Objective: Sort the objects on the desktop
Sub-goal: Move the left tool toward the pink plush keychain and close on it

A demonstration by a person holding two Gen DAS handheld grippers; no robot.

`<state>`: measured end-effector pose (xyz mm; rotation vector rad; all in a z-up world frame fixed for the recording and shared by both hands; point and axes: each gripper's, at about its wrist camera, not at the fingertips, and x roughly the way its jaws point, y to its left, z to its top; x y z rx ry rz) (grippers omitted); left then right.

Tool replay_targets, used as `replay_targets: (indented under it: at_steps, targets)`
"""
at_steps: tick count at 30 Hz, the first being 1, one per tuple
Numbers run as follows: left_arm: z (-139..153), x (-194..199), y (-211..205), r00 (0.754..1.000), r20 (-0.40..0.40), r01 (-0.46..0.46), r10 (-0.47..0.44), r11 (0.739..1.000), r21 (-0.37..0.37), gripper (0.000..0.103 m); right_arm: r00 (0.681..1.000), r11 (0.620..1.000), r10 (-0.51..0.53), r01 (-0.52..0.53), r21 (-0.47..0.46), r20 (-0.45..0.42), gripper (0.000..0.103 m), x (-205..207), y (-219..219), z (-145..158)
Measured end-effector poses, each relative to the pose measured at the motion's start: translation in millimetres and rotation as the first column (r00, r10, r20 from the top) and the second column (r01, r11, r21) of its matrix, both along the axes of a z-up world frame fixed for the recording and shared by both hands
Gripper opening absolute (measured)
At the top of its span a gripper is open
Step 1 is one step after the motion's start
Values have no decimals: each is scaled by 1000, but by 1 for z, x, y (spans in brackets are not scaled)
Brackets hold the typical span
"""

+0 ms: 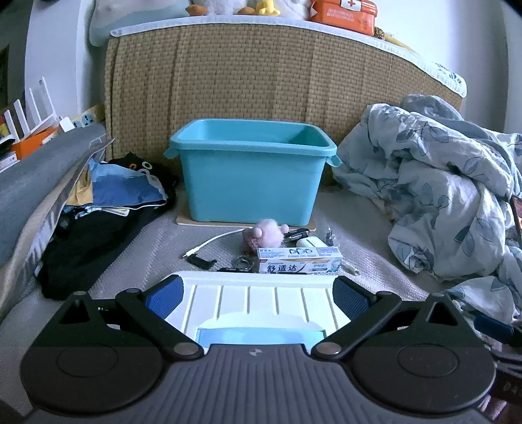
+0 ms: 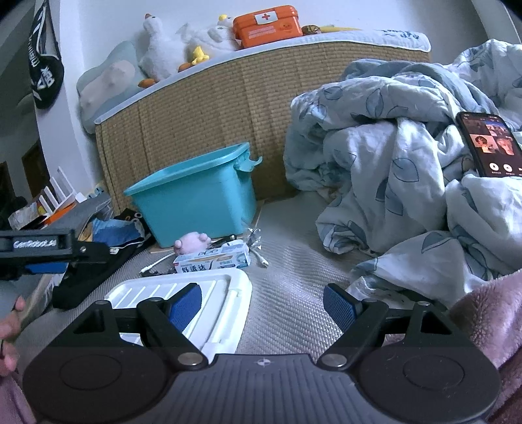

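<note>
An open teal bin (image 1: 251, 176) stands on a thin board against the woven headboard; it also shows in the right wrist view (image 2: 199, 199). In front of it lie a pink plush toy (image 1: 266, 234), a toothpaste box (image 1: 298, 260), a white cable (image 1: 212, 243), keys (image 1: 243, 262) and a small white case (image 1: 310, 242). A white ribbed lid (image 1: 257, 301) lies flat nearest me. My left gripper (image 1: 256, 298) is open, its blue pads on either side of the lid. My right gripper (image 2: 262, 308) is open and empty over the grey mat, its left pad above the lid (image 2: 182, 293).
A crumpled leaf-print duvet (image 1: 434, 195) fills the right side, with a lit phone (image 2: 489, 146) on it. Dark clothes and a blue bag (image 1: 107, 202) lie left of the bin. An orange first-aid box (image 2: 267, 24) and plush toys sit on the headboard.
</note>
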<state>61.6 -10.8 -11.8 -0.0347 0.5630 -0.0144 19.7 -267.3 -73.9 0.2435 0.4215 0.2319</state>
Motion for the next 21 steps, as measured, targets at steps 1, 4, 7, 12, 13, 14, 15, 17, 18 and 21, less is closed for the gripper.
replay_targets:
  at_steps: [1, 4, 7, 12, 13, 14, 15, 17, 18, 21]
  targets:
    - [-1, 3, 0, 1000, -2, 2, -2, 1000, -3, 101, 1000, 1000, 3, -3, -2, 0, 86, 0, 1, 0]
    - [-2, 12, 0, 1000, -3, 1, -1, 1000, -7, 101, 1000, 1000, 11, -11, -6, 2, 86, 1, 2, -1]
    - [-5, 23, -2, 1000, -9, 2, -2, 1000, 4, 101, 1000, 1000, 18, -18, -4, -2, 86, 3, 2, -2]
    - [-8, 46, -6, 1000, -10, 10, -9, 1000, 20, 100, 1000, 1000, 19, -19, 8, -22, 86, 7, 0, -6]
    - [-8, 50, -6, 1000, -11, 11, -10, 1000, 20, 99, 1000, 1000, 18, -18, 11, -24, 86, 8, 0, -6]
    - [-8, 56, -7, 1000, -15, 14, -14, 1000, 18, 97, 1000, 1000, 17, -17, 13, -26, 86, 8, -1, -7]
    - [-8, 61, -7, 1000, -21, 19, -18, 1000, 10, 95, 999, 1000, 17, -16, 14, -27, 86, 8, -1, -7]
    - [-7, 70, -6, 999, -28, 21, -21, 1000, -11, 95, 999, 1000, 18, -18, 16, -29, 86, 8, -2, -7]
    - [-7, 74, -7, 999, -29, 19, -19, 1000, -13, 95, 999, 1000, 20, -20, 16, -30, 86, 8, -2, -7]
    - [-8, 84, -10, 1000, -27, 16, -16, 1000, 15, 95, 999, 1000, 27, -26, 15, -29, 86, 8, -1, -8]
